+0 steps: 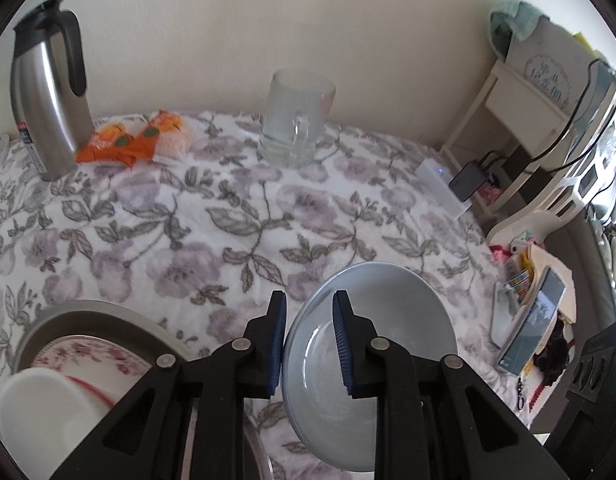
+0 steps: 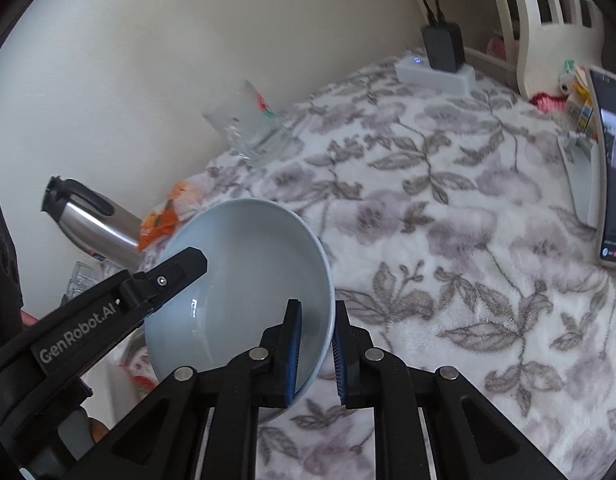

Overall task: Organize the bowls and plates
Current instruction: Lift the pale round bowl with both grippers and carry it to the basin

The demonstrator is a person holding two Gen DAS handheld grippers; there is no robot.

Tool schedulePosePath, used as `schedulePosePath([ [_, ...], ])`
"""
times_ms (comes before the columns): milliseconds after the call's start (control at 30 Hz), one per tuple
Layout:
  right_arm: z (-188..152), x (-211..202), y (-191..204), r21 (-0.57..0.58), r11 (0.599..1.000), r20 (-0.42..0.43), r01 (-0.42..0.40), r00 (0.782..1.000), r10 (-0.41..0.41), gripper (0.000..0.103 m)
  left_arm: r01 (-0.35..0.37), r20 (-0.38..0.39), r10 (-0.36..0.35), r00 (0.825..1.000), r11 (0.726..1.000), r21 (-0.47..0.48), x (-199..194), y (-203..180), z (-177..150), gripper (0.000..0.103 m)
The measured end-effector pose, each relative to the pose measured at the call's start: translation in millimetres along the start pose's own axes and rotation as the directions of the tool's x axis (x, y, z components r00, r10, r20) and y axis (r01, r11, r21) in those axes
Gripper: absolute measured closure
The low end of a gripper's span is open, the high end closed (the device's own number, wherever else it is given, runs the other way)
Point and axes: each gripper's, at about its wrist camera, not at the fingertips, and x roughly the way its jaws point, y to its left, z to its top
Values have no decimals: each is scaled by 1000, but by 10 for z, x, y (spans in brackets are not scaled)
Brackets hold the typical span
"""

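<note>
A pale blue-grey bowl [image 1: 388, 312] [image 2: 251, 256] is held tilted above the floral cloth by both grippers. My left gripper [image 1: 308, 340] straddles its left rim, one finger inside and one outside; it also shows in the right wrist view [image 2: 187, 264]. My right gripper [image 2: 316, 344] pinches the bowl's right rim between its blue pads. At lower left a grey tray [image 1: 107, 312] holds a pink floral plate [image 1: 87, 354] and a white bowl [image 1: 39, 404].
A steel thermos [image 1: 47, 92], orange snack packets [image 1: 135, 140] and a glass mug [image 1: 293, 120] stand along the wall. A white power strip with black adapter [image 1: 448, 188], a phone on a stand [image 1: 536, 320] and a white shelf [image 1: 528, 120] are at the right.
</note>
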Motion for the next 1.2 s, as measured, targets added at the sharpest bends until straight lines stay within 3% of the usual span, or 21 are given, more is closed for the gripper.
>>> schedulePosePath([
  [533,-196,-416,560,-83,996,33,-26,999,29,87,26,81,-22,996,999,-44,-709,276,-20,78],
  [1200,-571,-555,1331,-236,970,19,-53,998,59,87,55,161,-26,987,982,-181,-1349,1039,-328,78],
])
